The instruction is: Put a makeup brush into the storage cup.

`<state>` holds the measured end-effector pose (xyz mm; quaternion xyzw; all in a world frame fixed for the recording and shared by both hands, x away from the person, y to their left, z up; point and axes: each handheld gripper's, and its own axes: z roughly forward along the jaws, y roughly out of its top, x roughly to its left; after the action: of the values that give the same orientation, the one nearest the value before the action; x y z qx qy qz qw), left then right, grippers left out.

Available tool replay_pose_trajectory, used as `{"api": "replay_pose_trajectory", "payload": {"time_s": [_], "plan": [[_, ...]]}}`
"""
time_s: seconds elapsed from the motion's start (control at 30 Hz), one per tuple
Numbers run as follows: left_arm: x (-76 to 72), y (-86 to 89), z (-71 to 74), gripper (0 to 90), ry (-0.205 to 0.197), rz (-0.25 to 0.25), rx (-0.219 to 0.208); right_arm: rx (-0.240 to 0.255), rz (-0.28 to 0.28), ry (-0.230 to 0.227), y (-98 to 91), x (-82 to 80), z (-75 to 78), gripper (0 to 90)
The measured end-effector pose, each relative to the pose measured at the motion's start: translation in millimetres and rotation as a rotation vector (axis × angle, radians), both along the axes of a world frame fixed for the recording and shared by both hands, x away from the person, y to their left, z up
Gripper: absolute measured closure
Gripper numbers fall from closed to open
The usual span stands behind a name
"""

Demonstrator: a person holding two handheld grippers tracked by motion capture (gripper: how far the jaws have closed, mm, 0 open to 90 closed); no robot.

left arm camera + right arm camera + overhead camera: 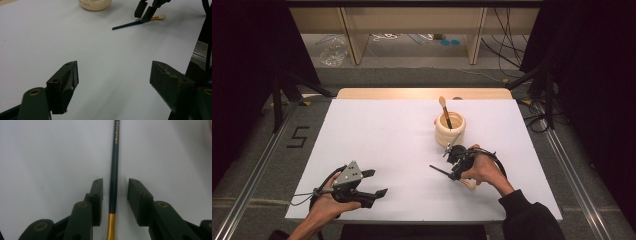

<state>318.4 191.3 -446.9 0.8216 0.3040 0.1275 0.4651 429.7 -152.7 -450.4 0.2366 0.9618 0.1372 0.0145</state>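
Jaws of the right gripper [115,195] straddle a brush [114,182] lying on the worktop [387,135] near its right edge, not yet pinching it. Left gripper [112,80] jaws are spread wide near the front-left corner. A cup [450,131] stands just behind the brush.

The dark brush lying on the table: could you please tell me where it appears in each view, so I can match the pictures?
High view: the brush lies right of centre, under the right tongs.
Left gripper view: top right, beneath the far tongs.
Right gripper view: centre, running up between the two jaws, not yet clamped.
Shared landmark: the cream holder, also at the left gripper view's top edge.
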Motion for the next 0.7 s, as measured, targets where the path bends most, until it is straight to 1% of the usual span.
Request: {"api": "replay_pose_trajectory", "payload": {"time_s": [0.07, 0.17, 0.27, 0.3, 0.33, 0.37, 0.4, 0.43, 0.47, 0.5, 0.57, 0.6, 0.63, 0.7], "plan": [[0.2, 0.2, 0.3, 23.1, -0.001, -0.002, 0.002, -0.007, -0.006, 0.006, 0.7, 0.2, -0.1, 67.5], [0.3, 0.2, 0.0, 23.2, 0.003, -0.007, 0.007, -0.008, 0.008, 0.005, 1.1, 0.8, -0.9, 71.0], [0.4, -0.1, 0.4, 23.1, 0.005, -0.007, 0.007, -0.018, 0.007, 0.014, 2.3, 0.6, -1.0, 72.3], [0.7, 0.0, 0.2, 23.2, 0.01, -0.013, 0.006, -0.022, 0.011, 0.012, 2.4, 1.0, -1.3, 72.6], [0.6, 0.1, -0.2, 23.1, 0.006, -0.014, 0.006, -0.026, 0.007, 0.01, 2.9, 1.0, -1.6, 73.4], [0.4, 0.2, -0.1, 23.2, 0.003, -0.014, 0.008, -0.046, 0.024, 0.002, 2.4, 2.4, -1.5, 73.6], [0.1, -0.2, -0.1, 23.2, 0.002, -0.008, 0.001, -0.027, 0.014, 0.018, 3.6, 1.7, -2.1, 74.2], [-0.1, -0.3, 0.1, 23.1, 0.002, -0.001, 0.0, -0.034, 0.009, 0.02, 4.6, 1.4, -2.3, 74.6], [0.2, 0.1, 0.3, 23.2, 0.0, -0.004, 0.007, -0.05, 0.035, 0.008, 3.8, 3.1, -2.7, 75.3], [0.3, 0.2, 0.1, 23.2, 0.004, -0.008, 0.006, -0.057, 0.03, 0.011, 4.6, 2.7, -3.0, 75.7], [0.1, 0.0, -0.1, 23.2, 0.0, -0.009, 0.003, -0.067, 0.037, 0.02, 5.9, 2.1, -3.9, 76.7], [-0.1, -0.3, 0.0, 23.2, 0.002, -0.001, -0.001, -0.073, 0.034, 0.025, 6.2, 2.3, -3.5, 77.8], [0.4, 0.2, 0.6, 23.2, 0.003, -0.004, 0.009, -0.075, 0.029, 0.022, 6.5, 2.3, -3.5, 78.4], [0.6, 0.4, 0.0, 23.2, 0.008, -0.012, 0.008, -0.073, 0.031, 0.026, 6.6, 3.0, -3.8, 79.1]]}}
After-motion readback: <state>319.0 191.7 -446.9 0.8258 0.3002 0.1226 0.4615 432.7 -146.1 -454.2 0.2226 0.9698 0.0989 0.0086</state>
